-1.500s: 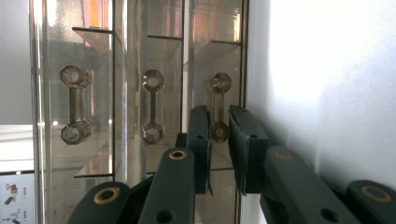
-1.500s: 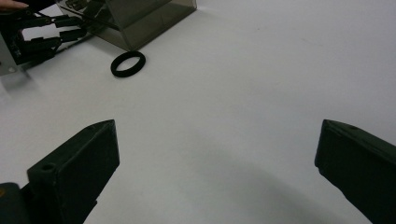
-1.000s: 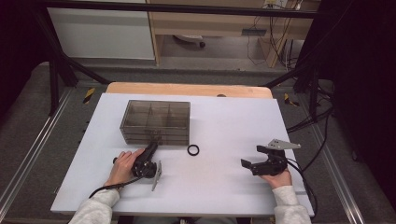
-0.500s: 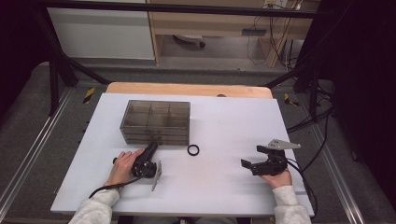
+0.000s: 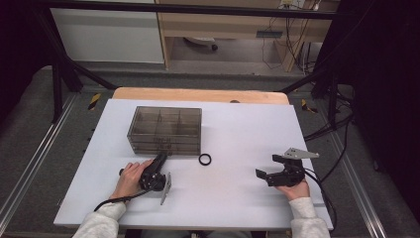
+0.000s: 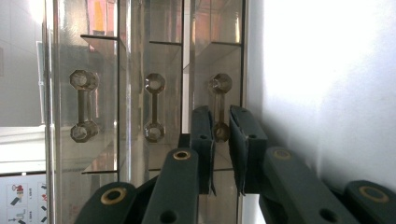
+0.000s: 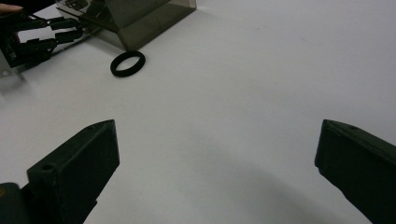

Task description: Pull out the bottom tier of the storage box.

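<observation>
Nothing has moved since the earlier frames: both hands sit where they were, table (image 5: 233, 198) layout unchanged. Smoky plastic drawer box (image 5: 165, 130) sits at the back left of the white table; I'd judge it light, rigid, slick-walled and likely to slide if tugged hard, so take it by a drawer handle, not the walls. Left gripper (image 6: 220, 154) lies on its side at the box's front, jaws narrowed around the rightmost handle (image 6: 220, 107), nearly pinching; I can't tell if the pads touch it yet. Right gripper (image 5: 271, 166) rests low on the table well to the right, jaws spread wide, holding nothing. Small black ring (image 5: 204, 159) lies just right of the box's front corner, between the grippers.
</observation>
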Available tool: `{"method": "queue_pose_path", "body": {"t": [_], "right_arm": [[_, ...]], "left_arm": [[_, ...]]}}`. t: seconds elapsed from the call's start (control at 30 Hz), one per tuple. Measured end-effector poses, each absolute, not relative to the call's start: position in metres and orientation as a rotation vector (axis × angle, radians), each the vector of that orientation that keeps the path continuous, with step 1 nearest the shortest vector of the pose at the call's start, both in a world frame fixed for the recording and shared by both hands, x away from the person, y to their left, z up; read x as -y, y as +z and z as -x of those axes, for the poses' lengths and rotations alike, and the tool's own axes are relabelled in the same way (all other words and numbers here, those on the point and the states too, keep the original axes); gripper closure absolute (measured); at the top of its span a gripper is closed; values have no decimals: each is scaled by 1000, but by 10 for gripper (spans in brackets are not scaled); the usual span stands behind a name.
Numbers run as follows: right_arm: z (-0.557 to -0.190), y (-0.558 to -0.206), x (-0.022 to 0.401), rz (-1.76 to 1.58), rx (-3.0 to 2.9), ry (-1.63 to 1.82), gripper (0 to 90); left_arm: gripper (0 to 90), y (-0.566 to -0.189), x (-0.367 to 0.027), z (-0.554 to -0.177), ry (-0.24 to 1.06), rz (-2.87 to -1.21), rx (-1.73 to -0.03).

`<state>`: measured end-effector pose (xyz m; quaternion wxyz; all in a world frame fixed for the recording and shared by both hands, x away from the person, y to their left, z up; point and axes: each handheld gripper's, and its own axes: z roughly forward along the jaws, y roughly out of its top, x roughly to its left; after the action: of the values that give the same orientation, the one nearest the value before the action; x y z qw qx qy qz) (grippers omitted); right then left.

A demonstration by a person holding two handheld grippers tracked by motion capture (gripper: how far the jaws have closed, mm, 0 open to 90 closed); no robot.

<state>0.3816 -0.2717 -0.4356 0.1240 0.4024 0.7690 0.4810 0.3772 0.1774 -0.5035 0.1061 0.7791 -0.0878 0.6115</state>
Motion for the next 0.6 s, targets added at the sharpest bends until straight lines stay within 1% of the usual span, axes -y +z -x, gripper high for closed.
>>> {"method": "queue_pose_path", "body": {"t": [0.47, 0.6], "right_arm": [[-382, -436, 272, -1175, -2241, 1403, 3], [-382, -436, 272, -1176, -2243, 1400, 3]], "left_arm": [[793, -502, -179, -371, 1781, -2300, 247], [783, -500, -180, -371, 1755, -2306, 240]]}}
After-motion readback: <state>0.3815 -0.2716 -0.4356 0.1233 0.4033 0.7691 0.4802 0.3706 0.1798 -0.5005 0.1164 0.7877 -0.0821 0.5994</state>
